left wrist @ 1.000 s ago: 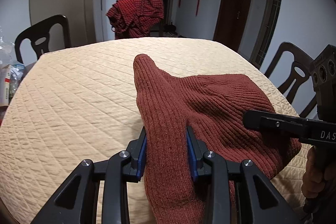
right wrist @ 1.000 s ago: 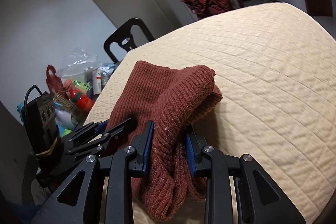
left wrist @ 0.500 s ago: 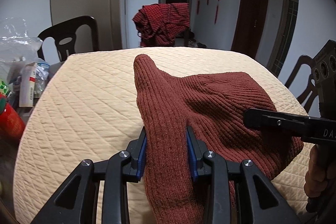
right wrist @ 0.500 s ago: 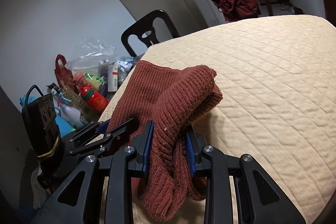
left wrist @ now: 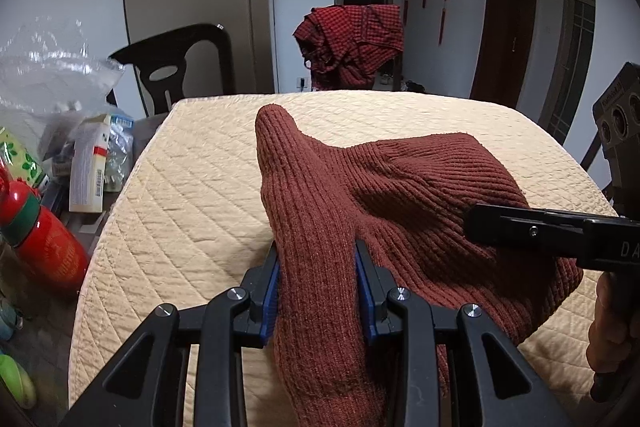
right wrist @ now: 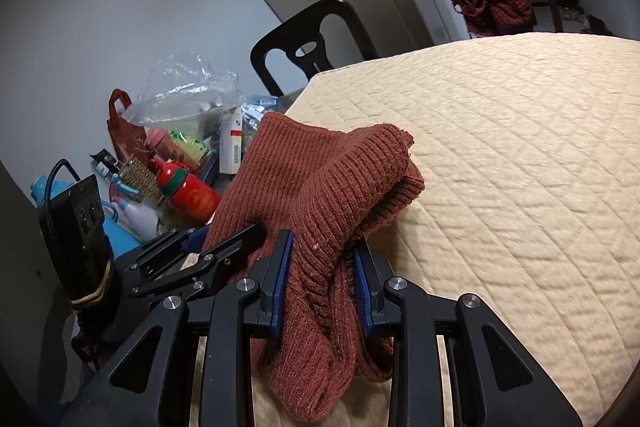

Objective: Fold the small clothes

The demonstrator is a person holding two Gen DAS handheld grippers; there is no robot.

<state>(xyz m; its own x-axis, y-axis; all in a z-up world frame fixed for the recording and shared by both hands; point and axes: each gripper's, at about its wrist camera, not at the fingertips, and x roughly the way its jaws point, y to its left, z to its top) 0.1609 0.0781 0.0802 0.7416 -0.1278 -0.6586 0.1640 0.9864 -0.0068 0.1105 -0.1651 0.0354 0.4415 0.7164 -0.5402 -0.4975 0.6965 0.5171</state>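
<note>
- The rust-red ribbed knit garment (left wrist: 400,195) is bunched and partly lifted above the quilted cream table cover (left wrist: 180,195).
- One rounded fold sticks upward.
- Its ribbed hem (right wrist: 384,163) curls over, doubled.

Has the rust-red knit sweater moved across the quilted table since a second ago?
Yes. The sweater, clamped in both grippers, has shifted toward the table's left edge: the cluttered bottles and the black chair now show closer beside it.
</note>
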